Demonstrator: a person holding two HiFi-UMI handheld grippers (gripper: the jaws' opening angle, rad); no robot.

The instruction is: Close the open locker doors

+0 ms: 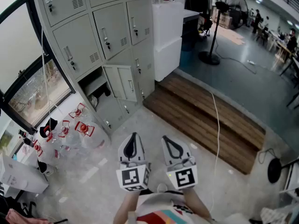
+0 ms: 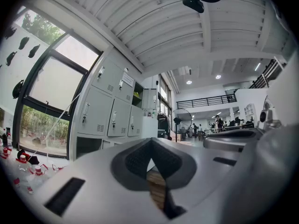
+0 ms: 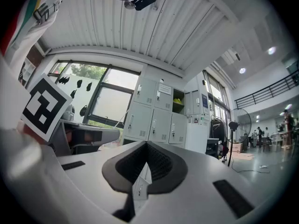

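A bank of grey lockers (image 1: 88, 36) stands at the upper left of the head view. In its lower row one small door (image 1: 122, 82) hangs open, with a dark open compartment (image 1: 95, 86) to its left. Higher up, one compartment (image 3: 178, 100) also stands open with something yellow inside. My left gripper (image 1: 133, 137) and right gripper (image 1: 168, 139) are side by side low in the head view. They are well short of the lockers and point toward them. Both are shut with nothing held, the left gripper (image 2: 150, 146) and the right gripper (image 3: 145, 148) alike.
Several plastic bottles with red labels (image 1: 77, 125) lie on the floor left of the lockers, under a window (image 1: 32, 90). A white cabinet (image 1: 167, 36) adjoins the lockers. A wooden platform (image 1: 205, 120) with a white cable (image 1: 217, 129) lies to the right, a standing fan (image 1: 215, 27) beyond.
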